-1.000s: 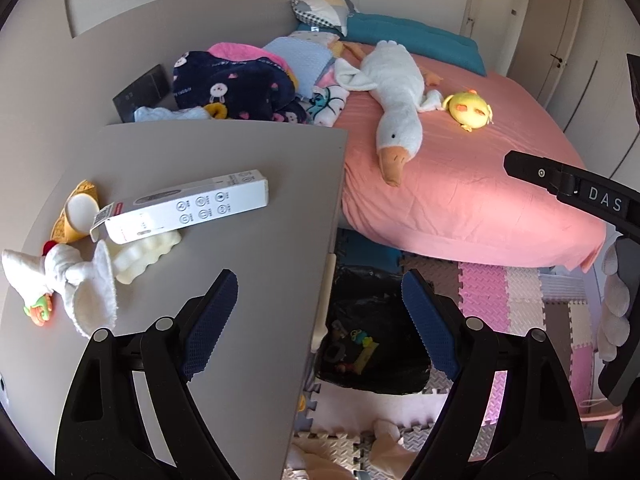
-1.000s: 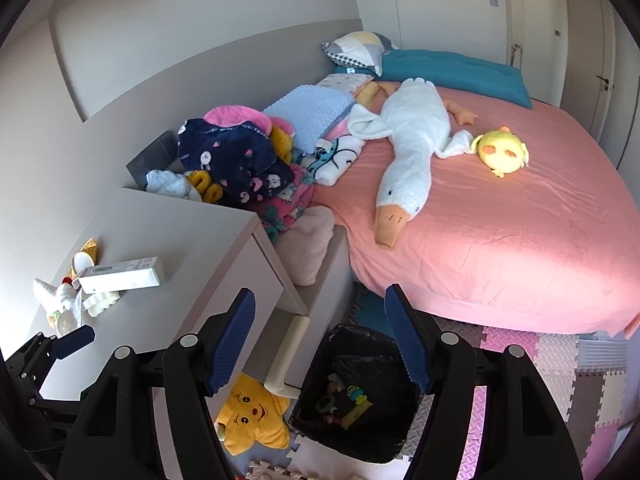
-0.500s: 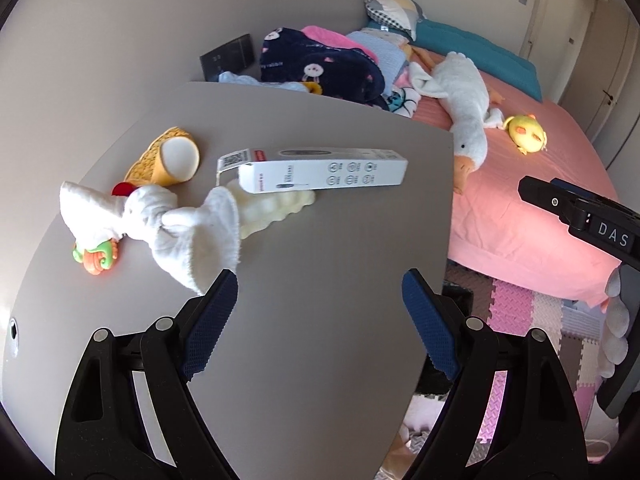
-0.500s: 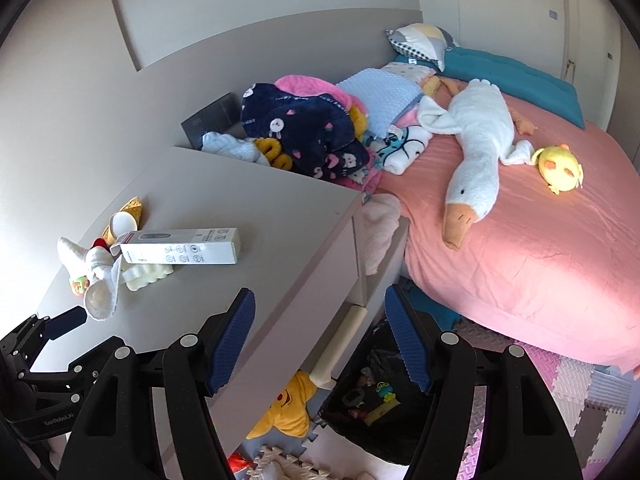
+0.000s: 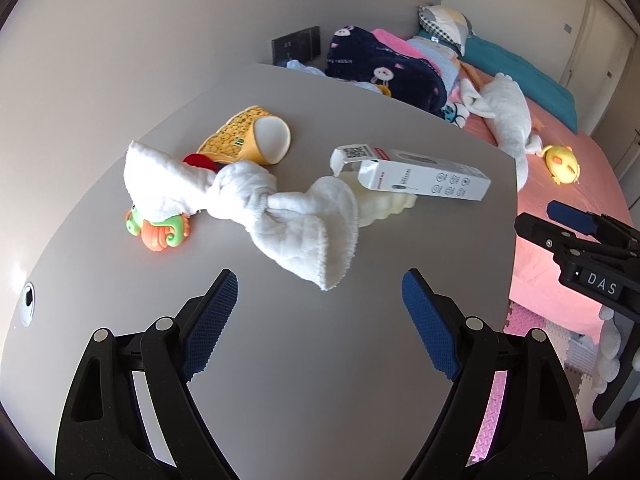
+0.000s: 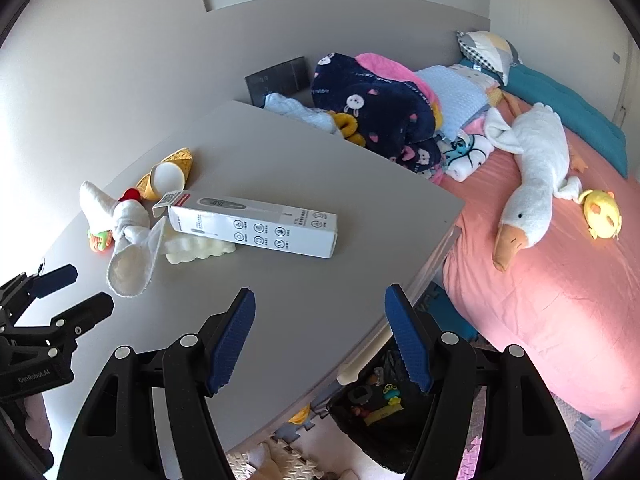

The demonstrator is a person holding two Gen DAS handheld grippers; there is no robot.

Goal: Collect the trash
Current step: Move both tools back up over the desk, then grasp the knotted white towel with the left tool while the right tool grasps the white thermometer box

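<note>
On the grey table lie a long white carton with an open flap, a tipped yellow paper cup, a knotted white cloth, a cream foam piece and an orange-green toy. The carton also shows in the right wrist view. My left gripper is open and empty, above the table just short of the cloth. My right gripper is open and empty, over the table's near edge, short of the carton. A black bin bag with trash sits on the floor below.
A pink bed stands right of the table with a white goose plush, a yellow plush and piled blankets. Foam mats cover the floor. A dark wall panel is behind the table.
Both grippers have swung left from the bed and floor bin over the table. The cloth, cup and carton now lie closer ahead. Both stay open and empty.
</note>
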